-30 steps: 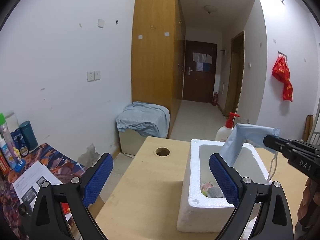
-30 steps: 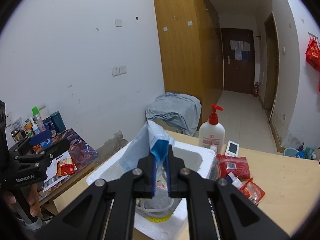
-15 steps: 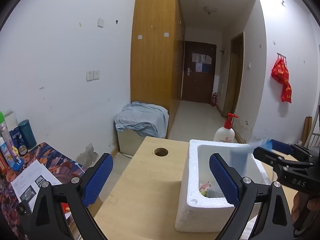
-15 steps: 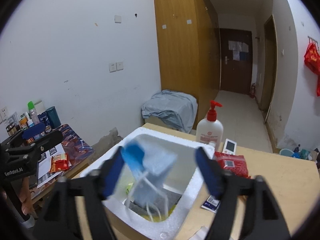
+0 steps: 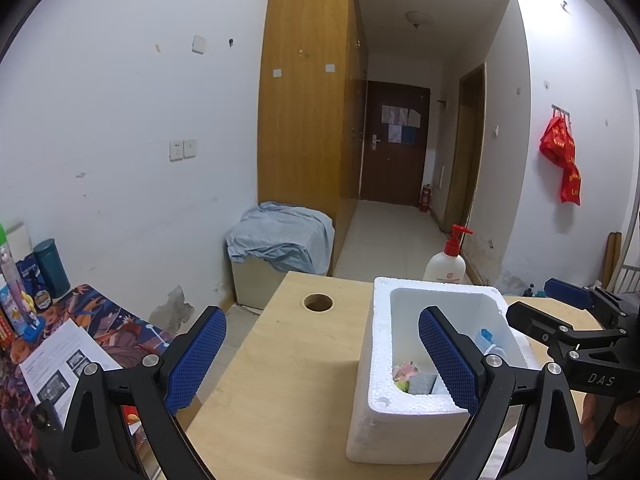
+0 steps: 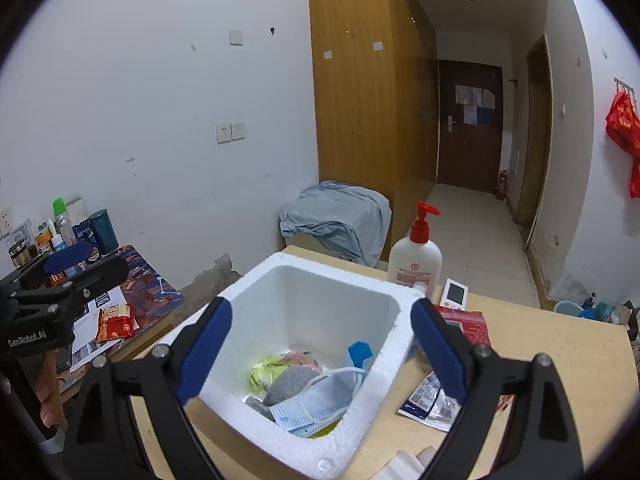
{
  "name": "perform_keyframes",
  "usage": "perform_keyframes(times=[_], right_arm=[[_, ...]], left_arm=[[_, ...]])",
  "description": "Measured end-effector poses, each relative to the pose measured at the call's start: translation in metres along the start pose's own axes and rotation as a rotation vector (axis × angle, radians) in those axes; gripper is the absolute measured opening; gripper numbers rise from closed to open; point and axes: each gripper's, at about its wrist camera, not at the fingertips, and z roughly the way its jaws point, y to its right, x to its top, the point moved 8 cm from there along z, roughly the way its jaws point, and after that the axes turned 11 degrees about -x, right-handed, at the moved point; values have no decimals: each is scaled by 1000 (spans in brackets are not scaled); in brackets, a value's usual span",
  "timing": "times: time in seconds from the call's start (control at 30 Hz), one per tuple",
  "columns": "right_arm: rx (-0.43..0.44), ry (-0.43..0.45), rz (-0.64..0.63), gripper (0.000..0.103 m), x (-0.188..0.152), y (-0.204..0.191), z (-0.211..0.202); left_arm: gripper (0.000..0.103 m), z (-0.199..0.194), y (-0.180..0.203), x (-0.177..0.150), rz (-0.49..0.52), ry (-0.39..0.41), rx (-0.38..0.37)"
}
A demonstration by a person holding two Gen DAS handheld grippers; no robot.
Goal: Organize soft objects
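My right gripper (image 6: 320, 344) is opening, nothing between its jaws; the face mask (image 6: 316, 404) lies at six o'clock in the foam box (image 6: 332, 276). My left gripper (image 5: 320, 356) gapes empty.

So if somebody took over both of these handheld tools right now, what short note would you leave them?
Right gripper: fingers opening, nothing between them, above the foam box.
Left gripper: open, empty, near the box.
Done: mask lies in the box on a grey cloth and a floral item.
Left: likely the packets and red pouch on the table right of the box, if soft.
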Motion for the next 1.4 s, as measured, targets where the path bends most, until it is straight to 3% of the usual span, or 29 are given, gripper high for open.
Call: perform_keyframes(times=[0.43, 0.83, 0.87, 1.17, 1.4], right_arm=[[-24, 30, 39, 93, -1, 14, -28], [-101, 102, 104, 99, -11, 50, -91], [-118, 111, 118, 103, -13, 56, -100], [-236, 130, 171, 103, -35, 89, -145], [-269, 148, 189, 103, -49, 104, -167]], left_arm=[[97, -11, 22, -1, 30, 8, -35], [101, -36, 74, 0, 92, 37, -117], [102, -39, 82, -1, 97, 42, -134], [102, -50, 138, -9, 150, 38, -262], [102, -67, 168, -17, 169, 66, -353]])
